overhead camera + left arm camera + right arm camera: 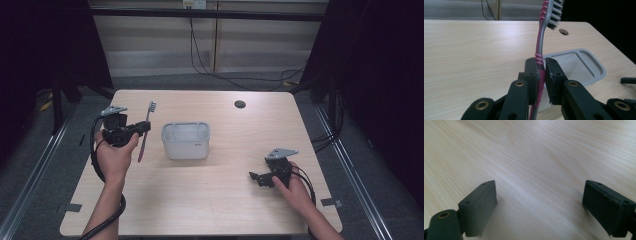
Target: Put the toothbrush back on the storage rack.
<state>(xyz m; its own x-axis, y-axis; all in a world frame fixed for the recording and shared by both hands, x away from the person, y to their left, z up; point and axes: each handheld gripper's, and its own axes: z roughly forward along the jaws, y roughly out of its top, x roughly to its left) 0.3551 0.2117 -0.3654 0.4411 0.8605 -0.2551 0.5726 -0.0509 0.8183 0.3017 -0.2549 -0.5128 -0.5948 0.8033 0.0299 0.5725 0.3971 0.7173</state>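
Left gripper point(145, 128) is clamped on the pink-and-grey plastic toothbrush point(146, 131), jaws pinched on the handle about mid-length. Toothbrush hangs off the table, just left of the pale grey rectangular plastic tub point(185, 140). Long axis runs near-far across the light wooden table point(220, 200) in the high view: bristle head at the far end, handle tail towards the person. In the left gripper view the head point(554, 13) rises above the jaws, bristles facing right, towards the tub point(586, 63).

Likely step: carry it over and drop it in the tub. Tip: the brush looks longer than the tub's opening, so tilt it tail-down or lay it along the tub's long side, and release low, inside the rim. The grip is narrow, so move steadily in case the brush pivots.

Right gripper point(259, 178) rests near the table's right side, jaws spread wide, nothing between them.
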